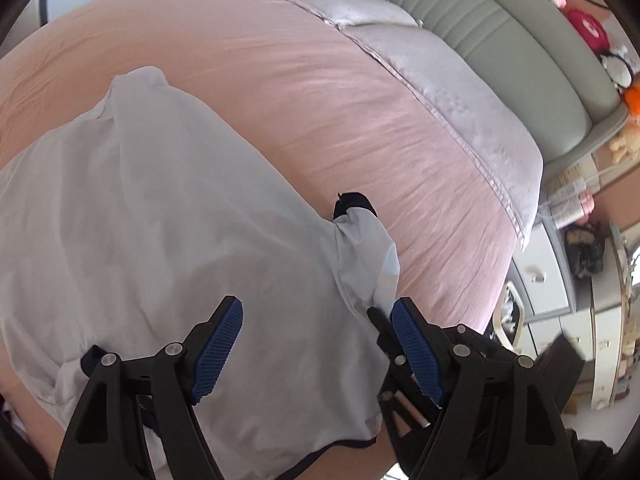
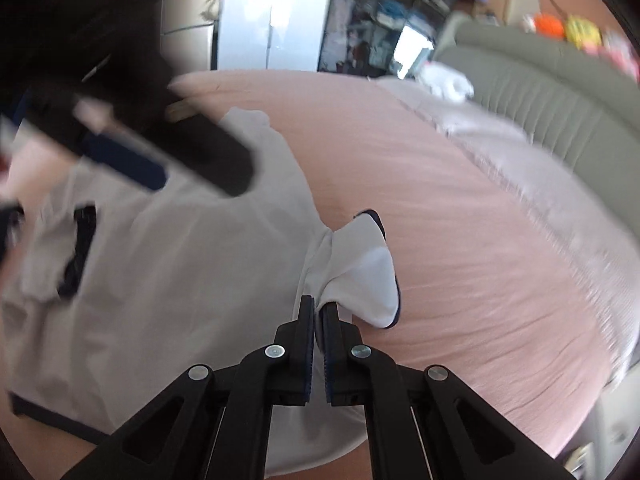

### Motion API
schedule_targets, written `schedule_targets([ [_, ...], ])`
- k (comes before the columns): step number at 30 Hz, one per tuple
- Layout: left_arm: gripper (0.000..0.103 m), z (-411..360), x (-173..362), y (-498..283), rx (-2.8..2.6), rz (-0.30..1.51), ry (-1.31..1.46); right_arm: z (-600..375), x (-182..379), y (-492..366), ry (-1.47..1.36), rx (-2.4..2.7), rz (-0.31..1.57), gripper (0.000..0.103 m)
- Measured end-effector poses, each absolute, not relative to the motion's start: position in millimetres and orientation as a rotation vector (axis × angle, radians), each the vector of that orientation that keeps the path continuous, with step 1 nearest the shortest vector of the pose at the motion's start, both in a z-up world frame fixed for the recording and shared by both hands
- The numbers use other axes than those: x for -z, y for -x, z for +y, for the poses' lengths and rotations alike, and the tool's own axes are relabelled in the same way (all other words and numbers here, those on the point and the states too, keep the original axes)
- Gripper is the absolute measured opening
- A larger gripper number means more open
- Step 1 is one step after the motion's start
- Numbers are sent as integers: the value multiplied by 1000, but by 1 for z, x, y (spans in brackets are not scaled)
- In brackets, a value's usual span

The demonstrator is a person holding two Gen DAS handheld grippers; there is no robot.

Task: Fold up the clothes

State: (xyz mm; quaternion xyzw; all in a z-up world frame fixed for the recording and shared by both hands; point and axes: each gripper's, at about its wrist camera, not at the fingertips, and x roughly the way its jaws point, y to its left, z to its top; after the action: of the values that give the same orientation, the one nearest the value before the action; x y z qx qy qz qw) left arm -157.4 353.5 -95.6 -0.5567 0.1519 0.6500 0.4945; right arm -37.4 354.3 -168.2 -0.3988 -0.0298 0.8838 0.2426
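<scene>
Pinching the sleeve [image 2: 352, 276] at lower centre, the right hand-held gripper [image 2: 319, 312] is clamped on its cloth, likely to fold it inward. The left hand-held gripper [image 1: 316, 344] hovers spread wide, holding nothing, over the shirt [image 1: 160, 220] lying on the bed [image 1: 360, 120].

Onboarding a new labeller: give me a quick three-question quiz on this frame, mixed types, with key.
1. True or false: the right gripper is shut on the sleeve of the white shirt.
2. The left gripper is: A) open above the shirt, B) shut on the shirt's hem, C) gripping the pillow.
3. Fill in: the shirt lies on a ____ bed sheet.

Key: 1 true. 2 A, its fingers are spread with nothing between them. 3 pink.
</scene>
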Motion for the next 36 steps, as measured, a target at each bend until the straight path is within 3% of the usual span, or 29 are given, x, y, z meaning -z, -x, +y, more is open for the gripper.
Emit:
schedule_targets([
  [4,77,345,82,157,-1589,442,1321,305,185,49,1083,-2341,-581,2],
  [9,77,340,75,148,-1660,670,1238,249,232,63,1050,-2141,-1239,1],
  [12,77,340,75,142,-1688,754,1196,227,255,59,1000,-2061,-1507,1],
  [14,77,342,75,139,-1695,780,1176,221,256,54,996,-2053,-1571,1],
  [17,77,344,75,133,-1704,819,1145,236,226,45,1062,-2166,-1391,2],
  [19,77,346,75,130,-1711,845,1125,258,202,37,1166,-2268,-1173,20],
  [21,77,347,75,126,-1716,871,1104,290,180,25,1272,-2355,-908,80],
  [29,77,374,89,91,-1725,886,1075,444,140,-27,1414,-2437,-23,81],
  [36,77,405,112,55,-1751,822,1102,561,156,-45,1369,-2321,1126,81],
])
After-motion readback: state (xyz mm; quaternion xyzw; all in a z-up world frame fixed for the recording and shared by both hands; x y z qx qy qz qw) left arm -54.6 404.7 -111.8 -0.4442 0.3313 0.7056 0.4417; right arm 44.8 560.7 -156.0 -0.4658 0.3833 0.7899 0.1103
